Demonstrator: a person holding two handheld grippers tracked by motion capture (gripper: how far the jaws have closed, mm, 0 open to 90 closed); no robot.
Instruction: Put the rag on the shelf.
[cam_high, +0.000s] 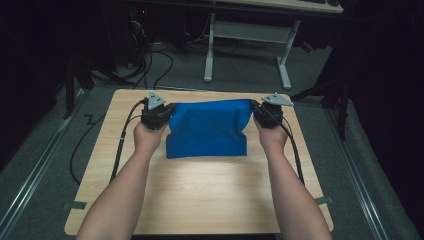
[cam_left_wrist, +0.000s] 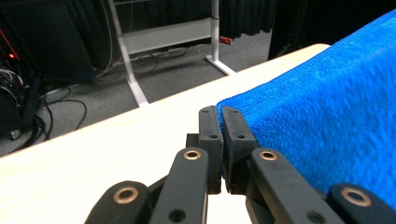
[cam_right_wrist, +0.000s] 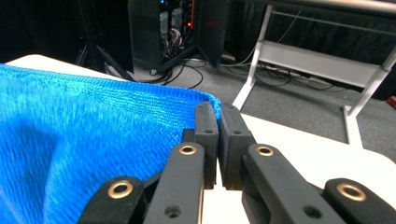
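Both forearms extended forward — left gripper (cam_high: 167, 114), right gripper (cam_high: 256, 111) level, well apart, jaws clamped.

A light wooden tabletop (cam_high: 200, 195) is set on grey carpet (cam_high: 40, 150) in a dark room, with a white-legged desk (cam_high: 250, 30) and tangled cables (cam_high: 150, 65) seen behind.

cloth (cam_high: 207, 131): blue, soft, fuzzy like a towel
bench (cam_high: 200, 195): light wood, smooth, a bit shiny
left gripper (cam_left_wrist: 219, 140): black matt plastic, small brass rings
floor (cam_high: 240, 70): grey, rough carpet
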